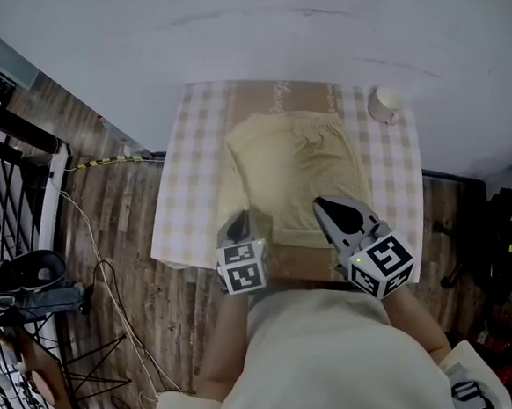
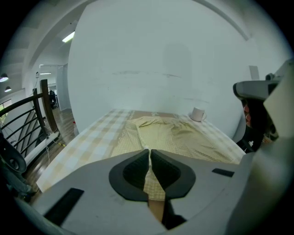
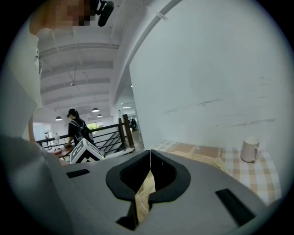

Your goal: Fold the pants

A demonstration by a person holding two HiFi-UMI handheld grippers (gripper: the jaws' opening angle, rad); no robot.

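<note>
While the pants (image 1: pixel 293 174) lie spread along the middle of the surface (image 1: pixel 175 205), on its checked cloth (image 1: pixel 395 175), both grippers sit at the hem nearest the person. The left gripper (image 1: pixel 244 219) has its jaws pressed together. A strip of the pale yellow fabric shows in the slit below its tips, so it appears to have pinched the left corner of that edge. The right gripper (image 1: pixel 329 207) is likewise closed tight, and its own view shows fabric hanging between its jaws against the far wall, so that corner is lifted off the surface. Gripping the two corners side by side probably keeps the edge straight and taut, so it can be carried as one line over the rest of the pants. A mug (image 1: pixel 386 102) stands at the far right corner, well apart from the pants and out of the fold's way.
</note>
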